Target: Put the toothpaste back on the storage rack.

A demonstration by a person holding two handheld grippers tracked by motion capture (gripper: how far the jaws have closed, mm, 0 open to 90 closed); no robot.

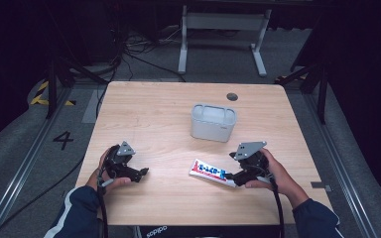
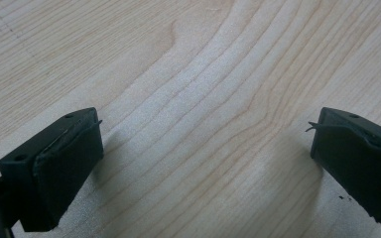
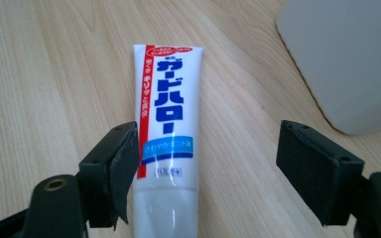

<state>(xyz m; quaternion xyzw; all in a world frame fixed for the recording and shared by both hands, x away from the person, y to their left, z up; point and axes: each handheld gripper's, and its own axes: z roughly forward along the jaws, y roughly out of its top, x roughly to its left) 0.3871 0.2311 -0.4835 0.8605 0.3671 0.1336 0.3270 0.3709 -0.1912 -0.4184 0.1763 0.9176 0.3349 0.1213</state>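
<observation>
A white toothpaste tube (image 1: 208, 172) with blue lettering and a red stripe lies flat on the wooden table (image 1: 149, 114), right of centre near the front. My right gripper (image 1: 232, 177) sits at the tube's cap end, low over the table. In the right gripper view the tube (image 3: 168, 114) lies between the jaws of this gripper (image 3: 208, 163). Its left pad (image 3: 124, 168) is against the tube's edge and the right pad (image 3: 312, 168) stands well clear, so it is open. My left gripper (image 1: 141, 172) rests at the front left, open (image 2: 206, 148) over bare wood.
A grey rectangular bin (image 1: 213, 123) stands upright in the middle of the table, just behind the tube, and its wall (image 3: 347, 59) shows at the upper right of the right gripper view. A dark round grommet (image 1: 232, 96) sits near the far edge.
</observation>
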